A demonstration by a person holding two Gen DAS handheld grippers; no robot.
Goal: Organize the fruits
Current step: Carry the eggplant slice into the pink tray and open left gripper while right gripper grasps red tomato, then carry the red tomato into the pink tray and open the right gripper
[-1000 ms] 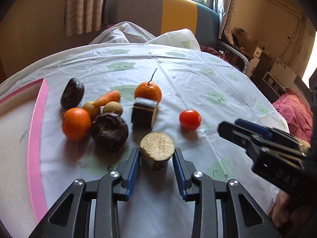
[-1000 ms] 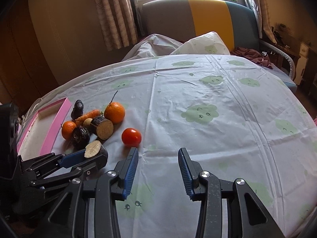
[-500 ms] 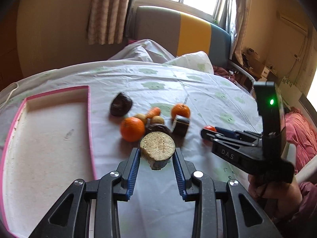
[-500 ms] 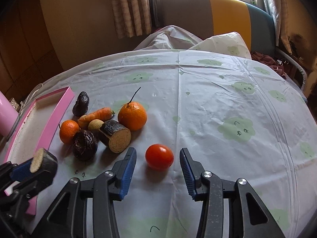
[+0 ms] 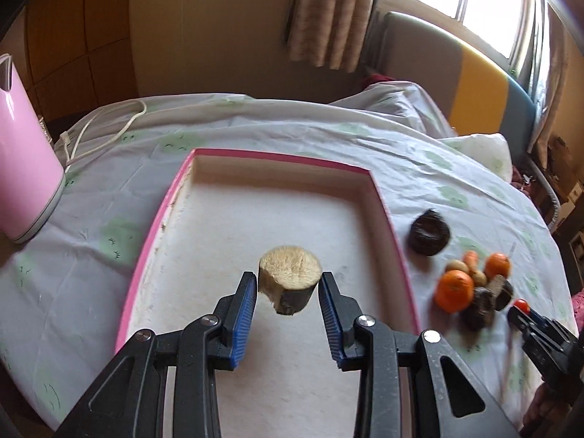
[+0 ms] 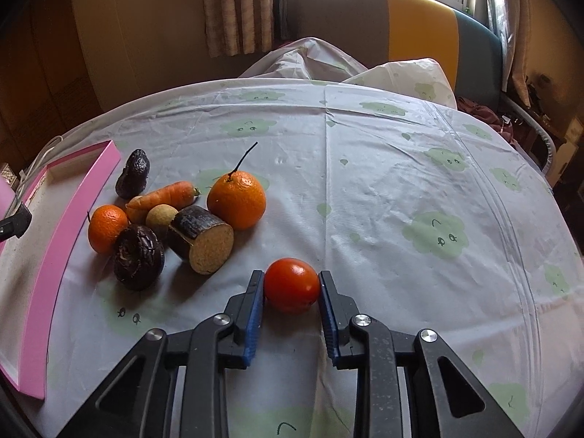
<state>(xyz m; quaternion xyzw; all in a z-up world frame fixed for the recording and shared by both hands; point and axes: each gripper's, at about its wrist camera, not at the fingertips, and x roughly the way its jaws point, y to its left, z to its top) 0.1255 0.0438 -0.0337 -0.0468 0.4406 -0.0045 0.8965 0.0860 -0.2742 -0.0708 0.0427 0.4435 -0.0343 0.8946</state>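
Observation:
My left gripper (image 5: 288,284) is shut on a cut sugarcane piece (image 5: 290,278) and holds it above the pink-rimmed white tray (image 5: 277,160). My right gripper (image 6: 291,286) has a red tomato (image 6: 291,285) between its jaws on the tablecloth, and both pads touch it. To its left lie a second sugarcane piece (image 6: 202,233), two oranges (image 6: 236,199) (image 6: 106,227), a carrot (image 6: 164,197), a small tan fruit (image 6: 160,216) and two dark wrinkled fruits (image 6: 138,255) (image 6: 133,179).
A pink kettle (image 5: 22,168) with a white cord (image 5: 106,127) stands left of the tray. The tray's pink wall (image 6: 73,226) borders the fruit pile. A sofa (image 6: 394,25) stands behind the round table, whose edge (image 6: 540,292) curves at the right.
My left gripper has carried the sugarcane piece left, from beside the pile to above the tray. My right gripper has moved forward and closed around the tomato.

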